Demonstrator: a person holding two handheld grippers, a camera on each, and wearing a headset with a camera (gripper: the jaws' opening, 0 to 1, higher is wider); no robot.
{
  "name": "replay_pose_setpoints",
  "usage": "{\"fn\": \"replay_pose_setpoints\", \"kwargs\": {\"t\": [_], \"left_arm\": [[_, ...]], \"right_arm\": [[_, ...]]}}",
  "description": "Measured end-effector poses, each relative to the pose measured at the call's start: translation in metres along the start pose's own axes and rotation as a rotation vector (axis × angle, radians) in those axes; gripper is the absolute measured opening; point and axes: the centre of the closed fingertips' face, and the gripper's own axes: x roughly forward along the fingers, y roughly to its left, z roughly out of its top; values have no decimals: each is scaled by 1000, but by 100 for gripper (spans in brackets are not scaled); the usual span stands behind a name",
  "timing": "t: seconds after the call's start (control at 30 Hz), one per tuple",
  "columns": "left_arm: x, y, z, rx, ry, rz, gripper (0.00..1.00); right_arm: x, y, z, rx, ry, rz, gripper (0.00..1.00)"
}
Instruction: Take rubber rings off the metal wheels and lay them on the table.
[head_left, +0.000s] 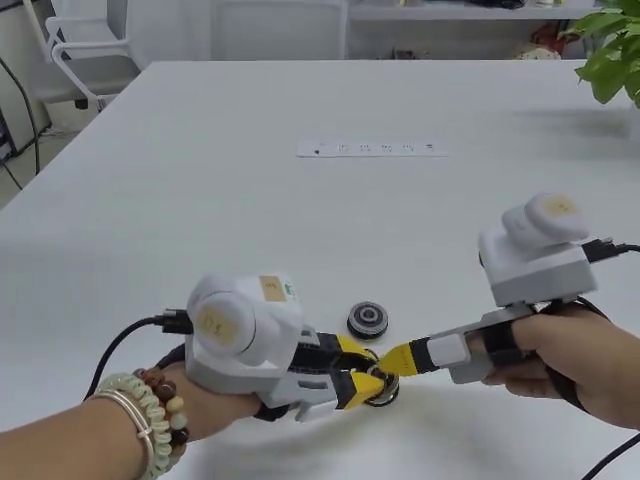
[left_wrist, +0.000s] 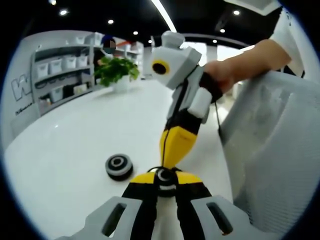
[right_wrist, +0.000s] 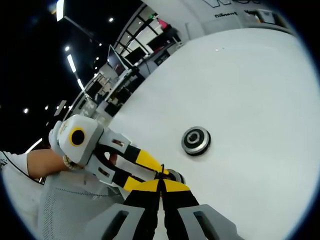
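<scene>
Metal wheel (head_left: 380, 388): clamped in left gripper (head_left: 358, 376) jaws; right gripper (head_left: 391, 363) jaws, pressed together, meet its rim head-on from the opposite side, pinch unclear.

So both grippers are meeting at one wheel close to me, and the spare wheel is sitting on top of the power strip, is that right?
Not quite. The left gripper and right gripper do meet at one wheel, but the spare wheel lies on the bare table just beyond them, well short of the power strip, not on it. The head view shows this.
</scene>
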Motion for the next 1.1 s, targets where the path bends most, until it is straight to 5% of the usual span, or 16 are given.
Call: {"fn": "replay_pose_setpoints", "kwargs": {"t": [0.13,0.7,1.1], "left_arm": [[0,0,0,-1,0,1,14],[0,0,0,2,4,1,14],[2,0,1,5,56,-2,14]], "right_arm": [[1,-5,-5,0,22,-36,0],[-3,-3,-5,7,15,-25,0],[-4,-3,-7,12,17,-23,0]]}}
